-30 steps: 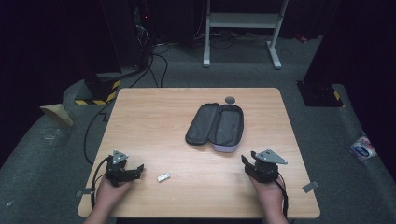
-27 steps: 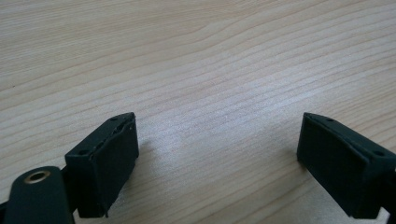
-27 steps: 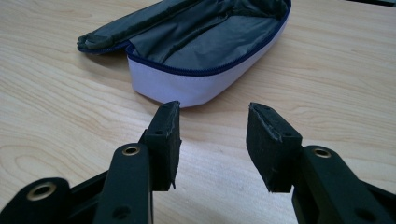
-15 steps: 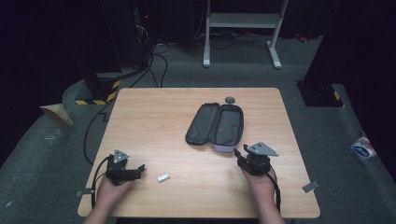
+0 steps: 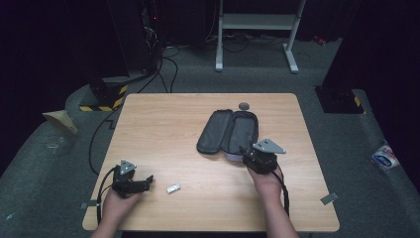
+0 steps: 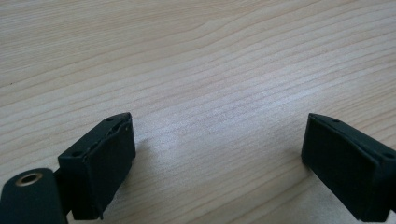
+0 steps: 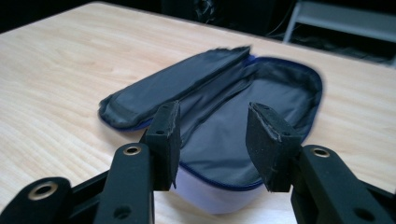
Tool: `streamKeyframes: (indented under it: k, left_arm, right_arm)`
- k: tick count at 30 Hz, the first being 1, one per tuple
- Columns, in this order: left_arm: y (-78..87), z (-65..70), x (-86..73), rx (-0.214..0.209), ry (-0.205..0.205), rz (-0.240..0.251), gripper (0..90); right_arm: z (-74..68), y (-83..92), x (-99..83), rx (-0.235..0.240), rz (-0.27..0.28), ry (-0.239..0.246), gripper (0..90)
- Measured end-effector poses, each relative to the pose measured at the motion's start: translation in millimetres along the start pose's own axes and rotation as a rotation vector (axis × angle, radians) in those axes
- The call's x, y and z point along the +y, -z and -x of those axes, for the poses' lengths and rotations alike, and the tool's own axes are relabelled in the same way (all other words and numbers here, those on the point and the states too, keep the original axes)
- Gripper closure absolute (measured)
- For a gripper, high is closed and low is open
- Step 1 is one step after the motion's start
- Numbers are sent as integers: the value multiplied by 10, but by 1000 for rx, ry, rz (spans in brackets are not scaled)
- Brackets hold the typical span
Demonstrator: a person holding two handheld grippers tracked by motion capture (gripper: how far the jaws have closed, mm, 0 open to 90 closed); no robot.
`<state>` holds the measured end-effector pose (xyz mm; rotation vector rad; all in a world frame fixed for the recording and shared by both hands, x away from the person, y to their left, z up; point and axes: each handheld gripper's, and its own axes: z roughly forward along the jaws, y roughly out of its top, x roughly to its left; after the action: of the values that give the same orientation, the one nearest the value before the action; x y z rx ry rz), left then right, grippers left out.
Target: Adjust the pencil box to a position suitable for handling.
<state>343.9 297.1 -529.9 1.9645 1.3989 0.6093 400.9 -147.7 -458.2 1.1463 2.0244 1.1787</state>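
Light wooden rectangular table (image 5: 163, 129), bare grain under left jaws.
Dark grey zip-open fabric pouch with blue edging (image 5: 229, 130) right of centre, lying flat, lid folded out to its left, interior dark, nothing seen inside.
Right black two-jaw gripper (image 7: 212, 135) at pouch's near end, over near rim, jaws partly apart, just been opening, pads pressing on nothing.
Left black two-jaw gripper (image 5: 147, 180) near front left edge, jaws wide apart, nothing between.
Small grey round disc (image 5: 243, 105) just beyond pouch.
Small white oblong piece (image 5: 173, 188) just right of left gripper, apart from it.
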Motion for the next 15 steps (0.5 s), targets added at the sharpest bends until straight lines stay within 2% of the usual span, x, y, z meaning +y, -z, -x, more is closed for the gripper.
streamKeyframes:
  k: [1, 3, 9, 15]
  left_arm:
    - [0, 0, -1, 0, 1, 1, 103]
    - [1, -1, -1, 0, 0, 1, 103]
    - [7, -2, -6, 3, 0, 0, 103]
    - [2, -7, 0, -4, -2, -1, 102]
  right_arm:
    - [-4, -12, -11, -4, -10, 6, 531]
    - [7, -20, -31, 16, 2, -14, 513]
    - [6, -76, -94, 16, -35, 0, 437]
    - [52, -159, -195, 23, -79, -19, 427]
